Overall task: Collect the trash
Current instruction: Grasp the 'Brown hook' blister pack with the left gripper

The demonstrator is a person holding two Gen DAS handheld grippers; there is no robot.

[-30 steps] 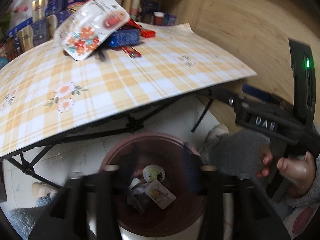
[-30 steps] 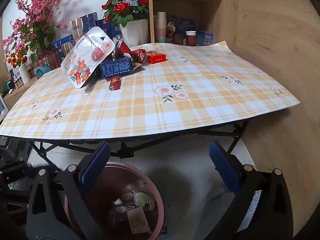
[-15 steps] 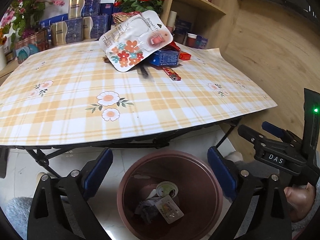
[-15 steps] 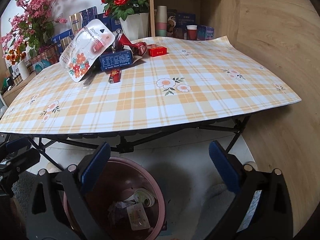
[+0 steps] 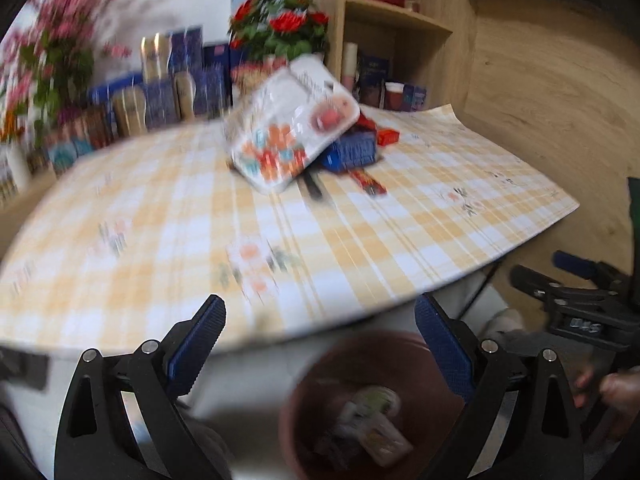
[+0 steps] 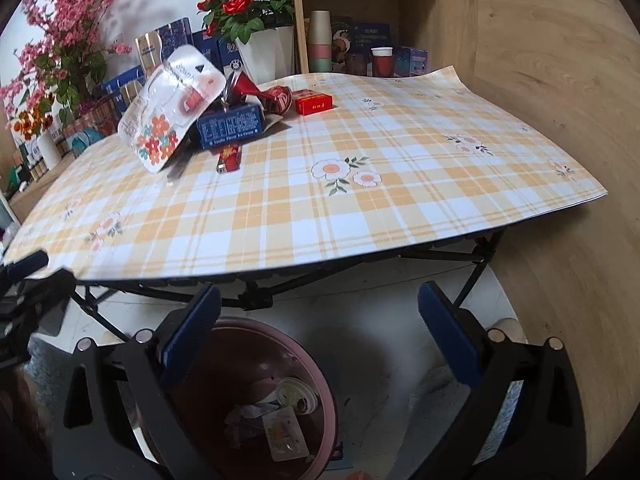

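A yellow plaid table [image 6: 400, 184] fills my view, trash heaped at its far left. Largest is a stiff, light, flowered plastic blister pack [image 6: 168, 116], propped on a blue carton [image 6: 230, 126]; I'd pinch its raised edge. Below, a maroon bin [image 6: 320, 396] holds scraps. My left claw [image 5: 318, 344] and right claw [image 6: 320, 332] are spread, empty.

Wrappers [image 6: 280, 428] in maroon bin [image 6: 324, 412], packets [image 6: 228, 124] on table [image 6: 400, 208]

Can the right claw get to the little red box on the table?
Probably yes. The right claw is open and empty, and the red box sits by itself past the trash pile, with bare tablecloth in front. It's far back, though, so it's a long reach.
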